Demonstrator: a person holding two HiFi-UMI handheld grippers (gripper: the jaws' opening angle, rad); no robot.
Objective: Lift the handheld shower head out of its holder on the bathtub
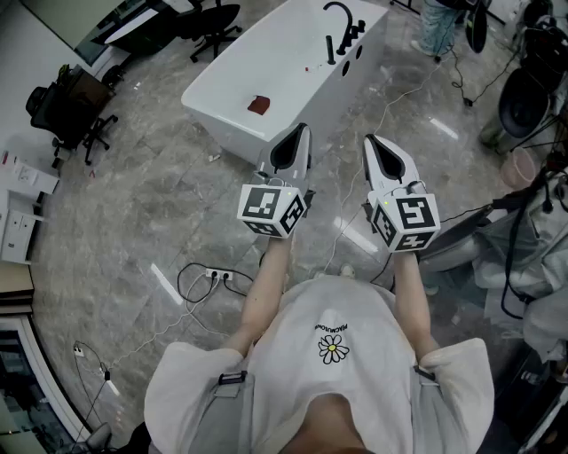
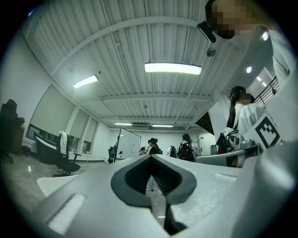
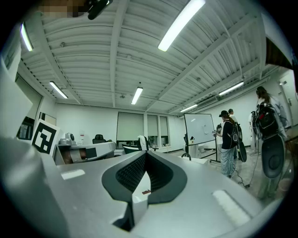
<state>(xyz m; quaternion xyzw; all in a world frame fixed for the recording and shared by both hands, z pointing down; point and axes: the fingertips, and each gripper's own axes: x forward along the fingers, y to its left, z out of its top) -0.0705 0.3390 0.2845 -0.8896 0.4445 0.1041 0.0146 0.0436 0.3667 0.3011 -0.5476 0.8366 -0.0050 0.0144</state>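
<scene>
A white freestanding bathtub (image 1: pixel 222 97) stands on the grey floor ahead of me. At its far end are black fittings: an arched spout (image 1: pixel 342 12) and a slim black handheld shower head (image 1: pixel 331 49) upright in its holder. Both grippers are held up side by side in front of the tub's near end, well short of the fittings. My left gripper (image 1: pixel 302 129) is shut and holds nothing. My right gripper (image 1: pixel 368 140) is also shut and holds nothing. In the right gripper view a strip of the white tub (image 3: pixel 141 186) shows past the jaws.
A small red object (image 1: pixel 258 105) lies in the tub. A power strip with cables (image 1: pixel 217 276) lies on the floor near my feet. Office chairs (image 1: pixel 80 111) stand at the left, dark equipment (image 1: pixel 528 97) at the right, and a person (image 1: pixel 437 27) beyond the tub.
</scene>
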